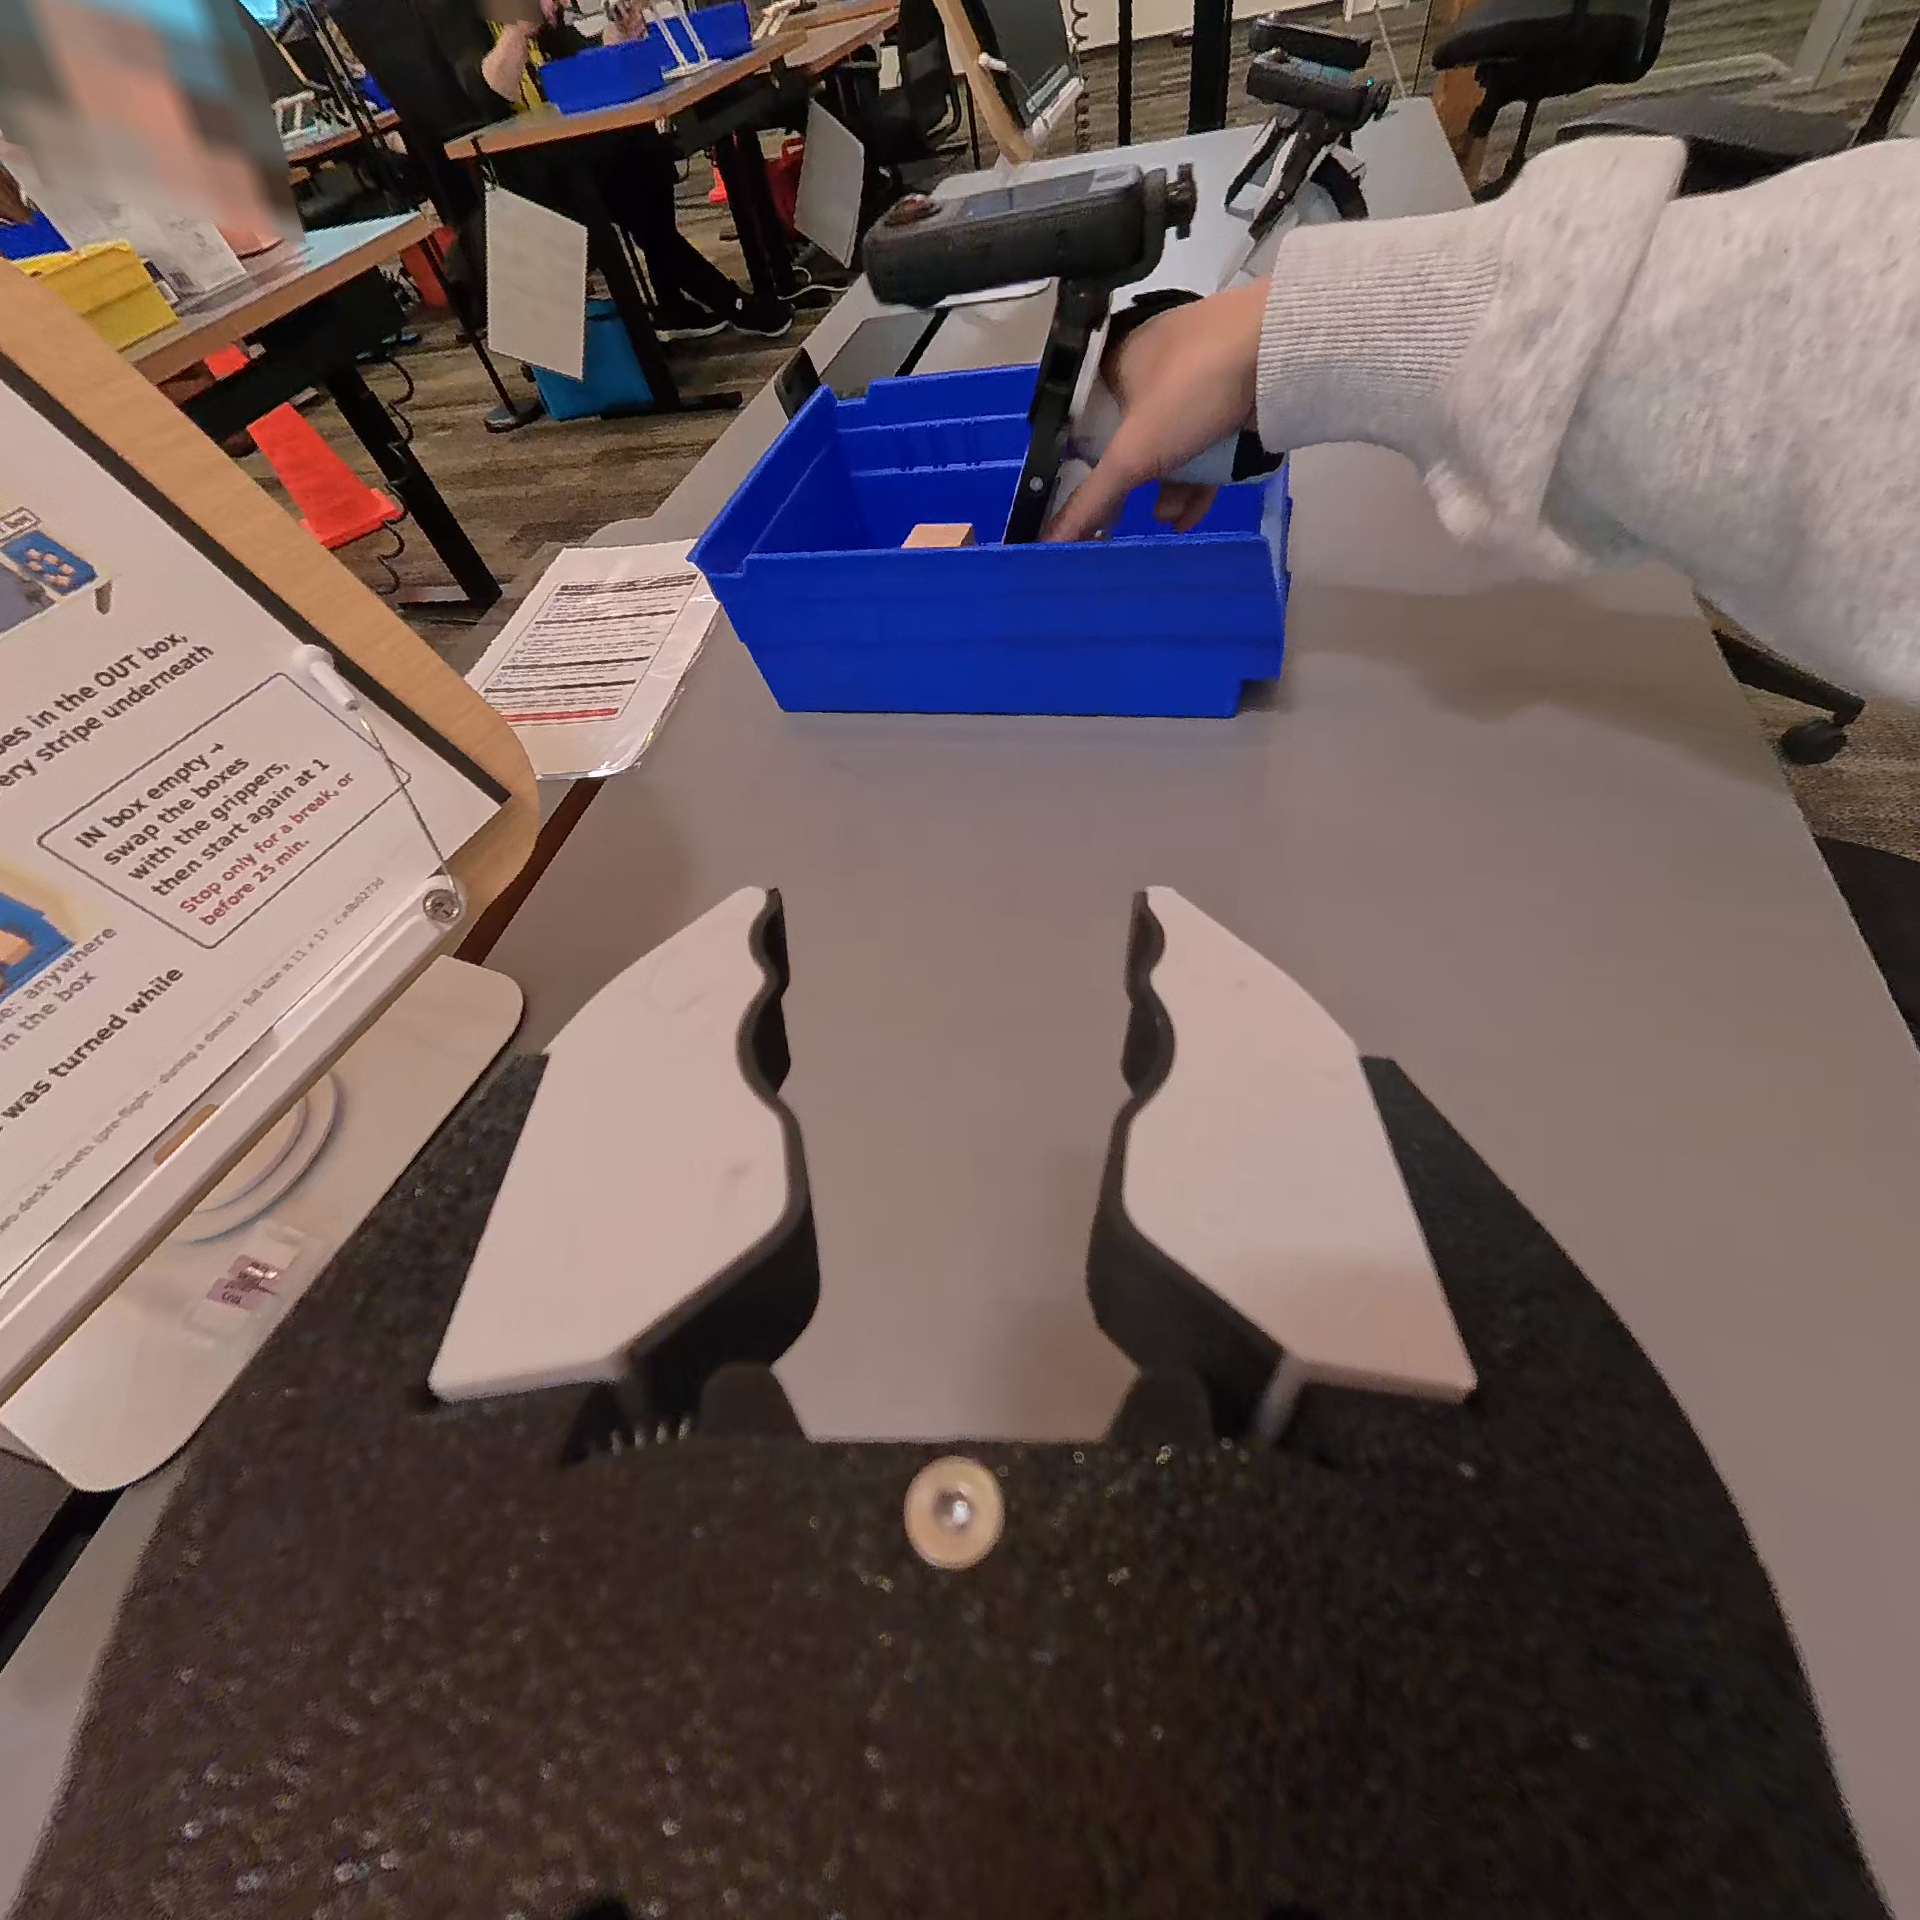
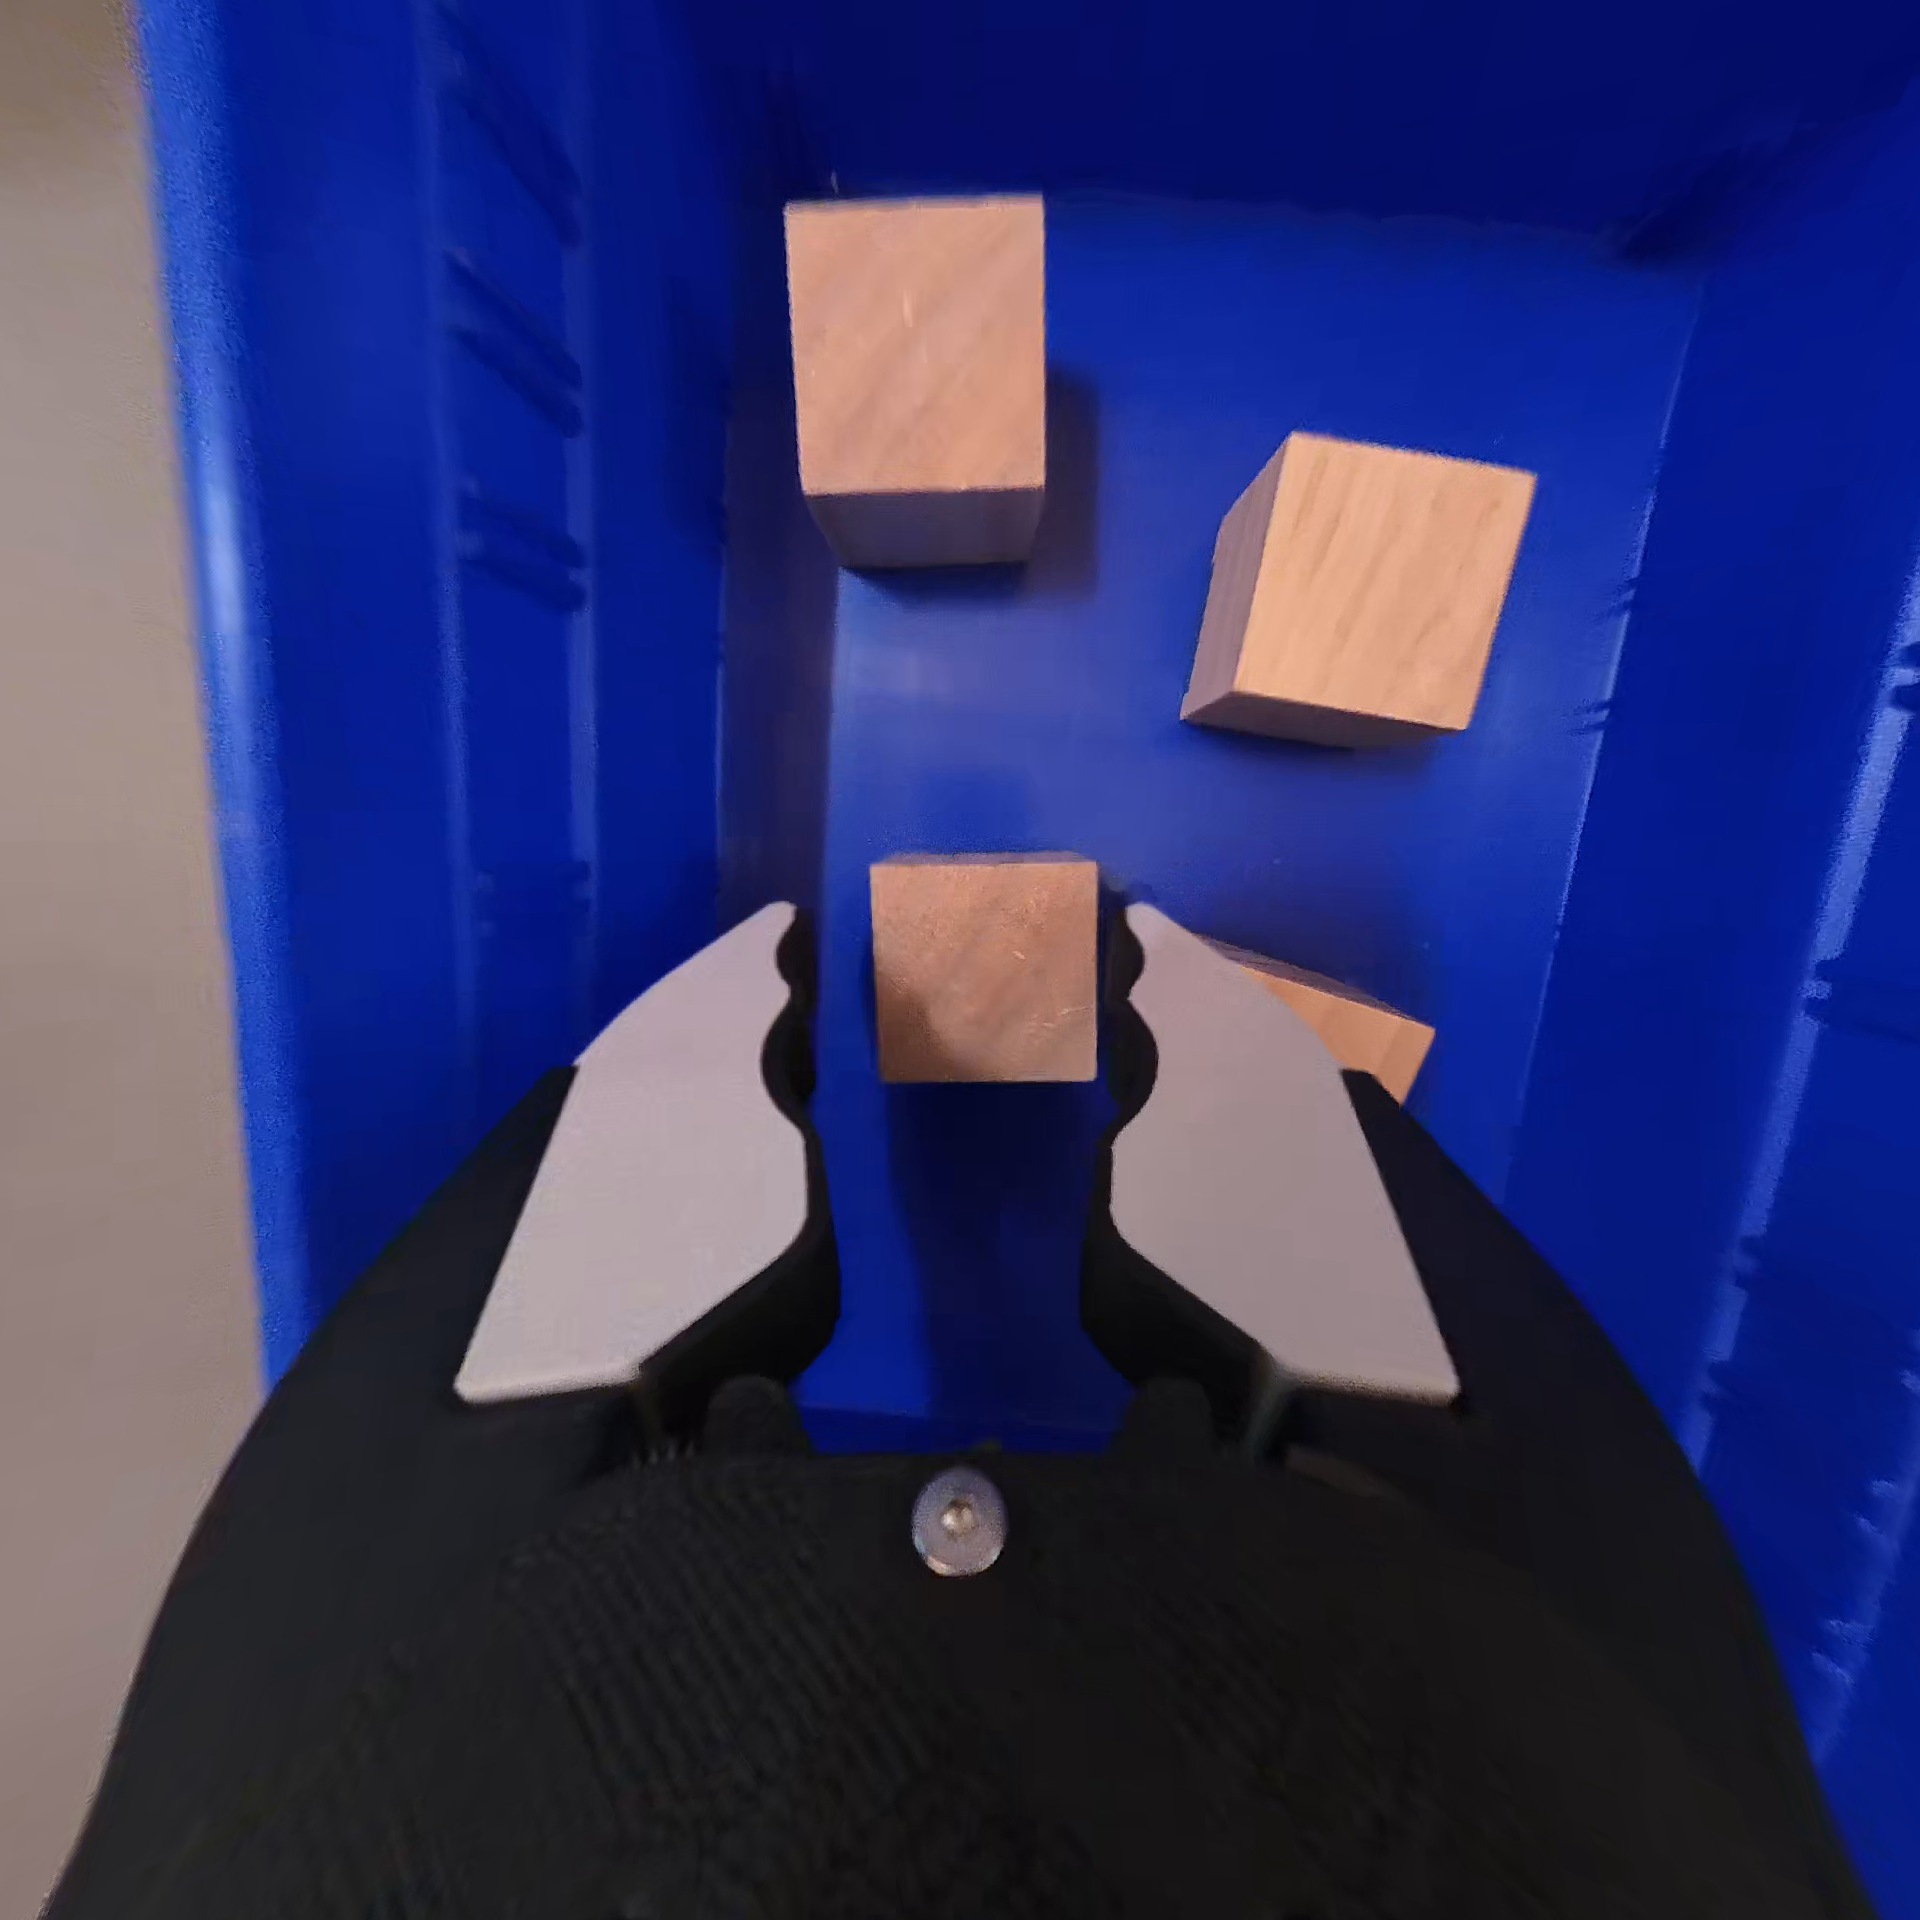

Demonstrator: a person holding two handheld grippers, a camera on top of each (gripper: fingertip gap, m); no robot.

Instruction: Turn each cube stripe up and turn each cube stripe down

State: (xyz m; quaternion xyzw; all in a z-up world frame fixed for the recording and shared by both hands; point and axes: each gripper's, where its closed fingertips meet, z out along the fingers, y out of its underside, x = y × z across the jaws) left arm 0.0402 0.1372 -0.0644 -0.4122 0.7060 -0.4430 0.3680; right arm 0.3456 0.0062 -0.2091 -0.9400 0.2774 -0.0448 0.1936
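In the right wrist view my right gripper points down into a blue bin. Its jaws are open and stand on either side of a plain wooden cube, with small gaps at both sides. Two more cubes lie farther in, and another cube is half hidden behind the right finger. No stripe shows on any visible face. In the left wrist view my left gripper is open and empty over the grey table, short of the blue bin. The right gripper, held by a hand, reaches into the bin beside a cube.
A wooden stand with an instruction sheet stands close at the left. A laminated sheet lies at the table's left edge by the bin. A white-sleeved arm crosses from the right. Cameras on stands are behind the bin.
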